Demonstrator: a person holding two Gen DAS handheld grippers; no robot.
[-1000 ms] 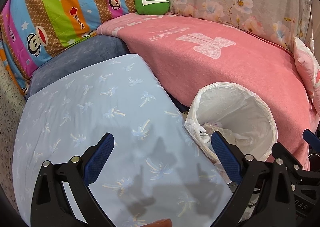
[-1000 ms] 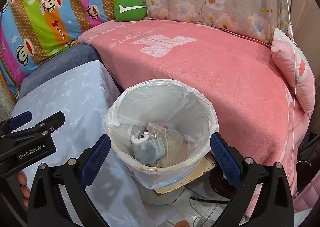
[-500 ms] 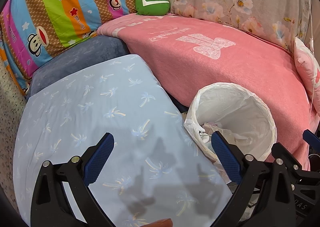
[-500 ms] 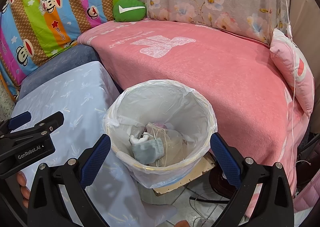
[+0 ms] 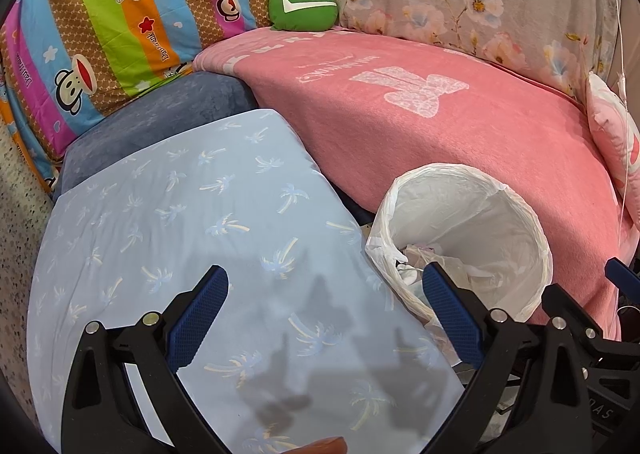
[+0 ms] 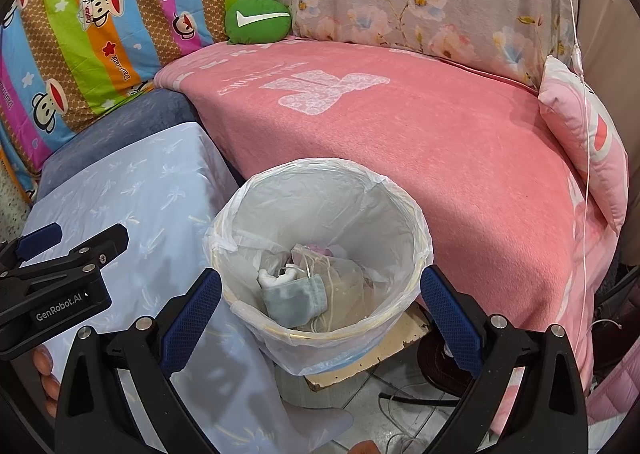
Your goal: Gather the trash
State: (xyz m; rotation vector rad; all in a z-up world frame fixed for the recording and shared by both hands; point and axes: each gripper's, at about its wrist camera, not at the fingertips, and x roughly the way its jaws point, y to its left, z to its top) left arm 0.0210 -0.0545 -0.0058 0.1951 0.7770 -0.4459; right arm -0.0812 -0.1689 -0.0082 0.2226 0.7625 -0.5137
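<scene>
You are looking at a pink blanket [image 6: 420,142] carrying a pale white motif, a light blue cloth [image 5: 180,238] sprinkled with small palm trees, and a striped cushion [image 5: 104,22] showing cartoon monkeys in orange, green, blue and magenta bands. A green pillow [image 6: 258,20] is wearing a white tick. The bin [image 6: 320,250] is showing a translucent white liner; your gripper pads [image 6: 188,318] are showing blue on black frames.

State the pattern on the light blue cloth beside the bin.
Small palm trees on the light blue cloth, clearest in the left wrist view.
</scene>
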